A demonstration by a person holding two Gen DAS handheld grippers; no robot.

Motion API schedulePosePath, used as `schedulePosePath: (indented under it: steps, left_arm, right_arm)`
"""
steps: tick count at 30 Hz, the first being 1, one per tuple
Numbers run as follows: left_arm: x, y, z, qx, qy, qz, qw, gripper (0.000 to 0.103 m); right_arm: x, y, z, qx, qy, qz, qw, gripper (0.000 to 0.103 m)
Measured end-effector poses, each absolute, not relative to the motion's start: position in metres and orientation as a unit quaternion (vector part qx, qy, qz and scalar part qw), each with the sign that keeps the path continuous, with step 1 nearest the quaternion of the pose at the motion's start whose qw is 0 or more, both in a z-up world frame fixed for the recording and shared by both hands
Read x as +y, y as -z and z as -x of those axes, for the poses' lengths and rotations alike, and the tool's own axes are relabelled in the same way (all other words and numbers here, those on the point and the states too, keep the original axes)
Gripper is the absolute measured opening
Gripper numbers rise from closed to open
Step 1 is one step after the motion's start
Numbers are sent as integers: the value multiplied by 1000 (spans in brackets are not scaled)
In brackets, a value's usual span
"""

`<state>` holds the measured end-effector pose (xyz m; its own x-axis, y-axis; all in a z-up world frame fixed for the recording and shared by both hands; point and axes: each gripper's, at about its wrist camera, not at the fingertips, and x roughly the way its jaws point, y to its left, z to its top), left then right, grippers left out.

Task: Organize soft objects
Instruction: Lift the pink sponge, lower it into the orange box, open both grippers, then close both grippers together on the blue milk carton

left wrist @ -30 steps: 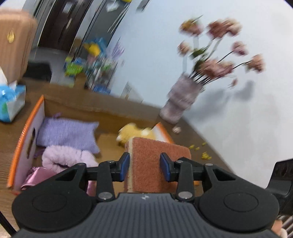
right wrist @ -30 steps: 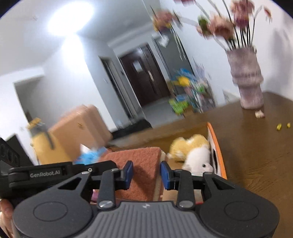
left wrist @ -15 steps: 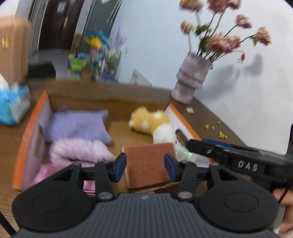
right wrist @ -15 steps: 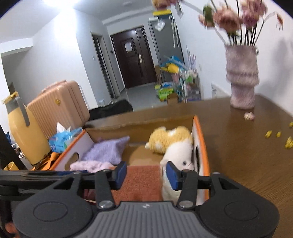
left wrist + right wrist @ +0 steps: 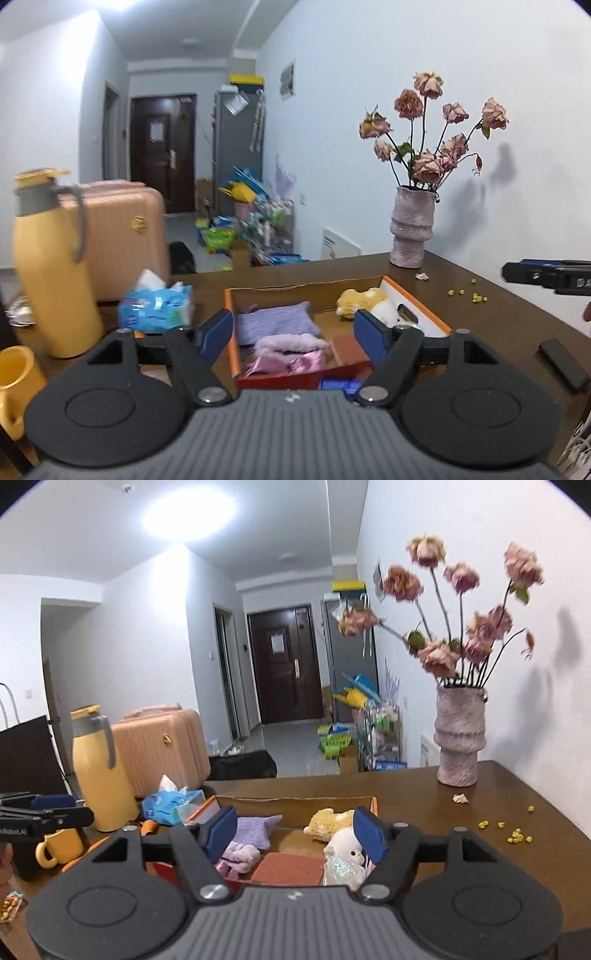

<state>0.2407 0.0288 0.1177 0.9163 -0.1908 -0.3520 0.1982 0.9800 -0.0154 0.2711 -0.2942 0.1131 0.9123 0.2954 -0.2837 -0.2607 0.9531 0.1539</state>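
Observation:
An orange-rimmed cardboard box (image 5: 229,332) on the brown table holds the soft things: a purple knit cloth (image 5: 275,323), a pink fluffy roll (image 5: 291,343), pink satin fabric (image 5: 284,363), a rust-coloured pad (image 5: 349,347) lying flat, and a yellow and white plush (image 5: 365,301). My left gripper (image 5: 293,325) hangs back from the box's near side, jaws opening, nothing between them. My right gripper (image 5: 295,827) does the same, above the rust pad (image 5: 288,867) and the plush (image 5: 332,821). Each gripper shows at the edge of the other's view: right (image 5: 517,273), left (image 5: 79,814).
A pink vase of dried roses (image 5: 410,229) stands at the table's far right, with yellow crumbs (image 5: 467,293) near it. A yellow thermos (image 5: 51,266), a blue tissue pack (image 5: 157,308) and a yellow mug (image 5: 61,845) stand left of the box. A black bar (image 5: 563,363) lies at right.
Both grippers let go of the rust pad, which now lies flat in the box. Both have opened wider and drawn back and up from the box.

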Motion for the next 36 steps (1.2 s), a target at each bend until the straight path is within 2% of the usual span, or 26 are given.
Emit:
schedulePosePath:
  steps: [3,6,9,15,24,29,31,36]
  left_arm:
    - [33,-99,-190,148,98,-7,984,85]
    - [28,-72,-142,134,99,-37,985,86]
    - [28,-46,-96,124,107,-34,986,94]
    - [43,-16,-54,171,132,25,976,95]
    - [43,-17,-74,180,126,28,975,95]
    - [42,-10,-112,202,139,41,969,94]
    - [40,-11,-143,214,144,56,965,87]
    - [29,-18,-242,254,164,92,949,67]
  right_arm:
    - [-285,-94,-219,116,-148,-39,981,83]
    - [-271,-65,-171,99,-155,-8,983,84]
    - [-258,-36,-127,103,-163,10,981,84]
    - [-258,3,-68,152,-190,-47,969,85]
    - [-249,5,-74,158,-183,-45,969,84]
    - [-250,12,-104,180,-178,-59,966,84]
    - [-249,12,-126,192,-182,-73,962,82]
    - [-250,10,-212,232,-199,-149,941,60]
